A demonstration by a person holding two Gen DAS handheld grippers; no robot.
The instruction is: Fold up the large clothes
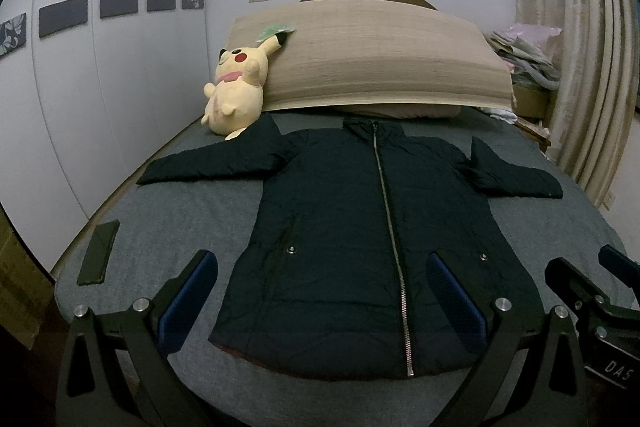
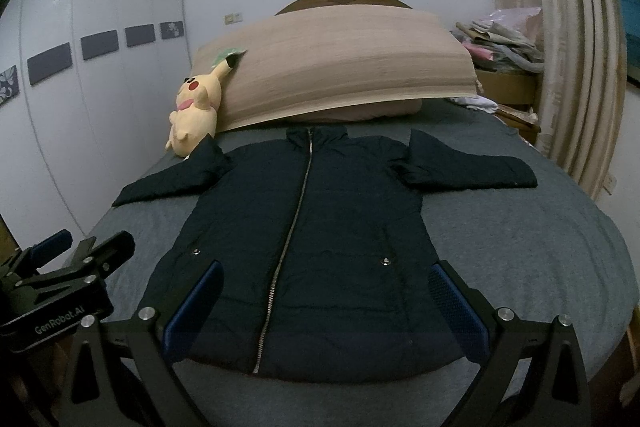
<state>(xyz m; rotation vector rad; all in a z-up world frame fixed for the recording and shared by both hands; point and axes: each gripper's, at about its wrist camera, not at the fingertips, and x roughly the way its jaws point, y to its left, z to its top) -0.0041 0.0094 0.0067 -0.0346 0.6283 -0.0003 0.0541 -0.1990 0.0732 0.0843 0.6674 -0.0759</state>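
Note:
A dark navy zip-up padded jacket (image 1: 344, 227) (image 2: 304, 231) lies flat and face up on the grey bed (image 1: 168, 227) (image 2: 520, 251), zipped shut, collar toward the headboard, both sleeves spread out sideways. My left gripper (image 1: 320, 267) hovers open above the bed's foot, over the jacket's lower hem, nothing between its fingers (image 1: 192, 291). My right gripper (image 2: 326, 279) is open as well, held over the hem's right half. Each gripper shows at the edge of the other's view: the right gripper (image 1: 592, 279) and the left gripper (image 2: 76, 251).
A yellow plush toy (image 1: 236, 87) (image 2: 196, 111) leans on a large beige pillow (image 1: 380, 59) (image 2: 340, 63) at the head. A dark phone-like slab (image 1: 100, 253) lies on the bed's left edge. White wardrobe left, curtains (image 1: 580, 67) and piled clothes (image 2: 500, 43) right.

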